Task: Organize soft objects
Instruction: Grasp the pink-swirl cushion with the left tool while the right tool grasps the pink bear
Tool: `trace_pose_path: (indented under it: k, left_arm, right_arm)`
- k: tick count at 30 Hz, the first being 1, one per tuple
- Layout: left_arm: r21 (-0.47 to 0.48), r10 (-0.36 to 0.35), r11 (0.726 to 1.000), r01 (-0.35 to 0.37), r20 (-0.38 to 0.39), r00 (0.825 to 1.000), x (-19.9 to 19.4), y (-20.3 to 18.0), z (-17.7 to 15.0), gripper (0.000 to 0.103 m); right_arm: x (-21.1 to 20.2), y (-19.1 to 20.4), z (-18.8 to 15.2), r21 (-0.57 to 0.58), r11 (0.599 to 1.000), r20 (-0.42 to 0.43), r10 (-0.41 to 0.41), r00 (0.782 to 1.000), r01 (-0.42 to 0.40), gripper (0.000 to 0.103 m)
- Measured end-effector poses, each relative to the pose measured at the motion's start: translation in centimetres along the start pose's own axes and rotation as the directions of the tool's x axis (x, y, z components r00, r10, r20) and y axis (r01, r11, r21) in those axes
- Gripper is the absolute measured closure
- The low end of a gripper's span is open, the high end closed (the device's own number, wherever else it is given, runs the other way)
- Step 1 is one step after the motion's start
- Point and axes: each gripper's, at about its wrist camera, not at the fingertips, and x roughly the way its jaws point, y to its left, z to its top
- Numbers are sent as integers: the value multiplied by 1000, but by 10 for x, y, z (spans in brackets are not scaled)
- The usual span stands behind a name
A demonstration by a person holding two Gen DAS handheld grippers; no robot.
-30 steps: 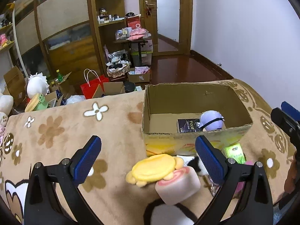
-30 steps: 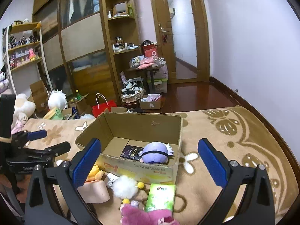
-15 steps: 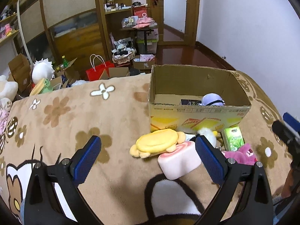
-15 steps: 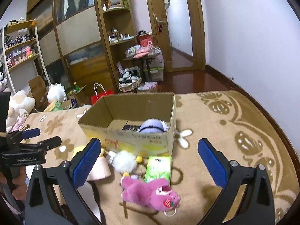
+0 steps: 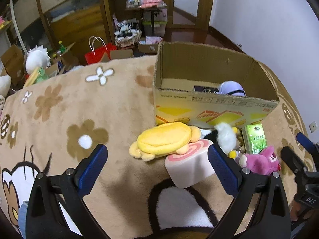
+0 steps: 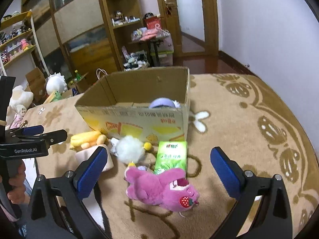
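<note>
Soft toys lie on the blanket [image 5: 119,103] against the cardboard box [image 5: 211,109]: a yellow plush [image 5: 163,139], a pink bear [image 6: 159,187]. Inside the box sit a lilac plush [image 5: 231,88] and a dark packet [image 5: 205,89]. Both tongs, left [image 5: 157,171] and right [image 6: 159,171], hover spread and empty.

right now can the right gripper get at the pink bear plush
Probably yes. The right gripper is open, and the pink bear plush lies on the blanket between its fingers with nothing on top of it.
</note>
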Motion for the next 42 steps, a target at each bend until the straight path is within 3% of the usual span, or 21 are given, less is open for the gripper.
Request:
trace_pose_path:
  k: [9,21,33,42]
  left_arm:
    - [28,-45,998,47,-90,995,25,-18,-5,3]
    - [9,-91,995,95,-216,972,61,-32,-11,3]
    - [-25,-109,994,106,-274,955,85,-35,-14,3]
    - [-32,-108,994,104,-310,945,104,-30,-11,3]
  right_arm:
    - [27,2,-15,-4,1000,-110,-9,994,9,0]
    - [56,2,-29,-16,997,-225,-73,972,72,0]
    - [80,0,-39,1,997,-321,-77,944,81,0]
    - [93,-9,-40,53,996,-344,-44,938,66,0]
